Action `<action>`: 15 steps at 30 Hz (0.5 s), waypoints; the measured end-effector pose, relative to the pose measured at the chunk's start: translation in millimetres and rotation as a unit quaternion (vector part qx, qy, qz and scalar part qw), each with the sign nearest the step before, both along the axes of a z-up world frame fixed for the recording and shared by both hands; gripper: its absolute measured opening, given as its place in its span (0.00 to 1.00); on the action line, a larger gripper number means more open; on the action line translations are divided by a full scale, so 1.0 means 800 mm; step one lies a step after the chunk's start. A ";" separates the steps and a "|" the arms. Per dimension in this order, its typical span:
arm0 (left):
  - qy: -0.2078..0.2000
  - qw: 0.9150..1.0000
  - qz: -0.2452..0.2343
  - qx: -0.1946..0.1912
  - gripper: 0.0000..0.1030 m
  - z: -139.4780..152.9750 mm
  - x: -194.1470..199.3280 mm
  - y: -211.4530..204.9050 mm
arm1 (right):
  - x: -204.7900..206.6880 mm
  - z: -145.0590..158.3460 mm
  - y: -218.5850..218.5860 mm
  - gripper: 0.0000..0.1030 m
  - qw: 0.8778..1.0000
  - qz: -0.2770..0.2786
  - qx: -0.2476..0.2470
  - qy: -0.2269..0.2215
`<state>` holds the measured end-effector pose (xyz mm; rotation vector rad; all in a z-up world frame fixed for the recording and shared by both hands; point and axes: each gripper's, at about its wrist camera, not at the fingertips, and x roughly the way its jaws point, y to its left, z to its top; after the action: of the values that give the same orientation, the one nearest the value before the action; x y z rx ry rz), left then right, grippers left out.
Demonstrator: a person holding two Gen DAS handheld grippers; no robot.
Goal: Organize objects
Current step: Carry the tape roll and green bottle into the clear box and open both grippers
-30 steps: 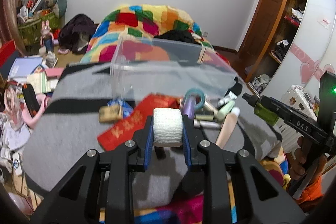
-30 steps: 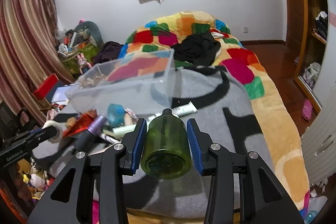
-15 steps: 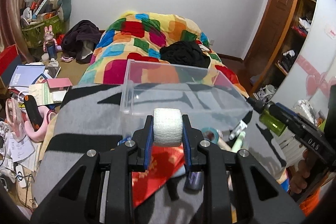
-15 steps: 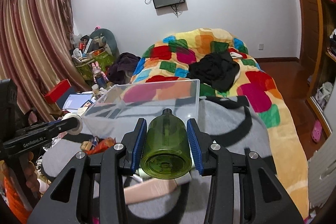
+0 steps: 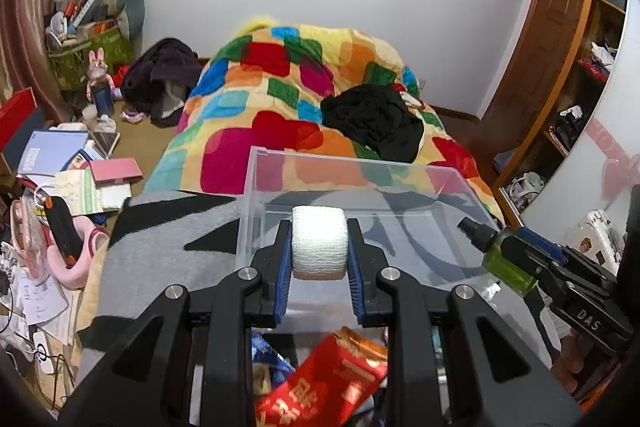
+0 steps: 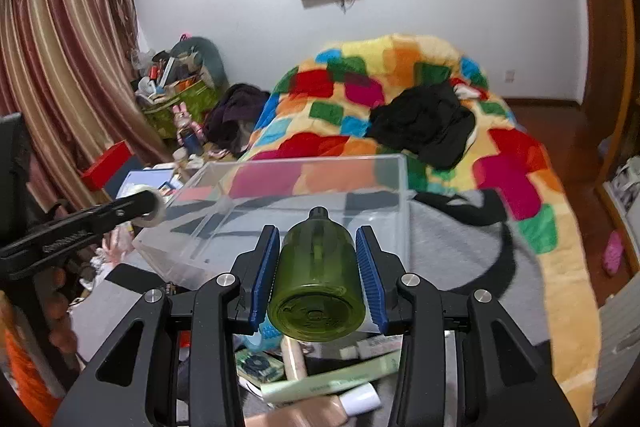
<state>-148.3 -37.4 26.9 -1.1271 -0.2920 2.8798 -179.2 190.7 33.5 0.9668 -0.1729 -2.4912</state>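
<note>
My left gripper (image 5: 319, 247) is shut on a white bandage roll (image 5: 319, 241), held just above the near edge of a clear plastic box (image 5: 256, 195) on the grey blanket. My right gripper (image 6: 317, 259) is shut on a green spray bottle (image 6: 318, 285), nozzle pointing forward toward the same clear box (image 6: 404, 195). In the left wrist view the green bottle (image 5: 506, 263) shows at the right beside the box. In the right wrist view the white roll (image 6: 150, 207) shows at the left by the box's corner. The box looks empty.
Loose items lie on the grey blanket (image 5: 160, 251) below the grippers: a red packet (image 5: 332, 379), tubes (image 6: 332, 379) and a small carton (image 6: 256, 367). A colourful quilt (image 5: 288, 99) with black clothing (image 5: 372, 123) lies beyond the box. Books and clutter (image 5: 60, 163) cover the floor at the left.
Both grippers have moved forward over the loose items to the near side of the clear box, each still gripping its object. The box now fills more of both views.
</note>
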 end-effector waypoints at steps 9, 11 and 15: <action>-0.041 0.999 -0.015 -0.003 0.24 -0.036 -0.034 0.011 | -0.033 -0.010 -0.016 0.35 1.000 0.006 0.006 -0.015; -0.048 0.999 -0.020 -0.006 0.24 -0.041 -0.036 0.014 | -0.036 -0.011 -0.023 0.35 1.000 0.006 0.013 -0.014; -0.052 0.998 -0.026 -0.015 0.24 -0.045 -0.038 0.022 | -0.047 -0.016 -0.034 0.35 0.999 0.008 0.031 -0.015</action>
<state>-178.7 -19.8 -9.1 -1.2725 -0.2188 2.7948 -217.0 163.6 20.4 1.0264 -0.0974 -2.4818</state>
